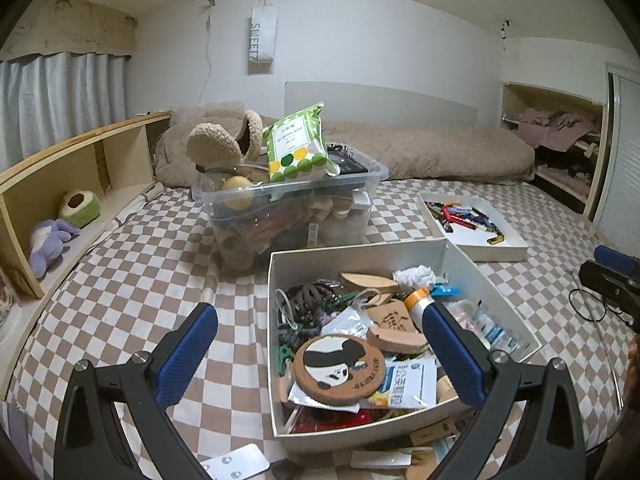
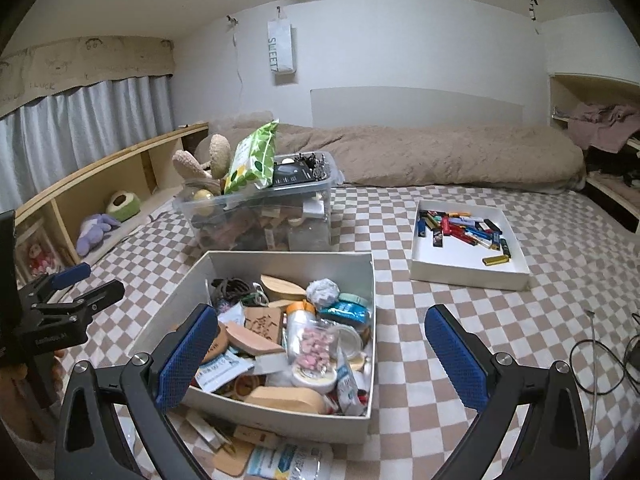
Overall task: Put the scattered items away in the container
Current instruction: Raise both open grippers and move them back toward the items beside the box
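Both the left gripper (image 1: 320,352) and right gripper (image 2: 320,354) hang wide apart and empty over the full white box (image 2: 362,420) on the checked bedsheet (image 2: 440,360)

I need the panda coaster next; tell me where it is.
The round panda coaster shows in the left wrist view, lying on top of the clutter at the near left of the white box, between the open left gripper's fingers.

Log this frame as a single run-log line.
left gripper: open, empty | right gripper: open, empty | white box: full of clutter | loose items: on bedspread at box's near edge
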`<state>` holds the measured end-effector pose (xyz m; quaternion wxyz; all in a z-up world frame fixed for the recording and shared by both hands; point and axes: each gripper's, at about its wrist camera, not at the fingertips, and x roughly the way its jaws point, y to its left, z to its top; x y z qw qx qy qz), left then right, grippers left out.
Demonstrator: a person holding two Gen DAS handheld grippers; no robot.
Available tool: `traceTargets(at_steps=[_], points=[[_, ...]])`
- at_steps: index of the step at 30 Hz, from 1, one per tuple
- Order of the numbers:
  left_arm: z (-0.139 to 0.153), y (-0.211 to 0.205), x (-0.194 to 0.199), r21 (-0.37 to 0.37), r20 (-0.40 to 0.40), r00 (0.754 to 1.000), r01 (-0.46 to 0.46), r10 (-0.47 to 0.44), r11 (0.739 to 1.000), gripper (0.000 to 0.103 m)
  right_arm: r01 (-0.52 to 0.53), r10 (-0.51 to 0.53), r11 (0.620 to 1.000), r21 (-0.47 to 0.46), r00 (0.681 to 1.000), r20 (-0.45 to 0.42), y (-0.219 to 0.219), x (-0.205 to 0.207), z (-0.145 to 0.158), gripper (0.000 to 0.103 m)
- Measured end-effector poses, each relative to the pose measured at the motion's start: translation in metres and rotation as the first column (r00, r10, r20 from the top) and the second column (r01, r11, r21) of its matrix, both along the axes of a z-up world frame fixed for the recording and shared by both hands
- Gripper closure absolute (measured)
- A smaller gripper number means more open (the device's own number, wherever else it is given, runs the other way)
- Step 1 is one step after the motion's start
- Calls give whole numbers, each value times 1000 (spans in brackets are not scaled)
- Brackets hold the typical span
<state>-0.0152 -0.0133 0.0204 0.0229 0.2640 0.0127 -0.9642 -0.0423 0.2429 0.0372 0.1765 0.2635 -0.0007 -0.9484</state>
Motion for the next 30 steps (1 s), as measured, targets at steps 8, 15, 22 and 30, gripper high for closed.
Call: traceTargets(at_steps=[8,15,22,30], points=[[-15,3,9,-11,12,1000,2,-2,1000,0,9,-8,1000,18,1000,-15,3,9,-12,0],[-26,2,15,-15,31,1000,-4,5,1000,0,24,-22,997,75,999,-24,-1,9,-27,0],[-34,1,13,-19,43,999,-13,13,1000,0,30,-28,996,80,999,-23,4,10,-40,0],[-39,0,9,-4,53,998,-18,18,1000,0,35,-34,997,74,999,-11,8,6,-47,0]])
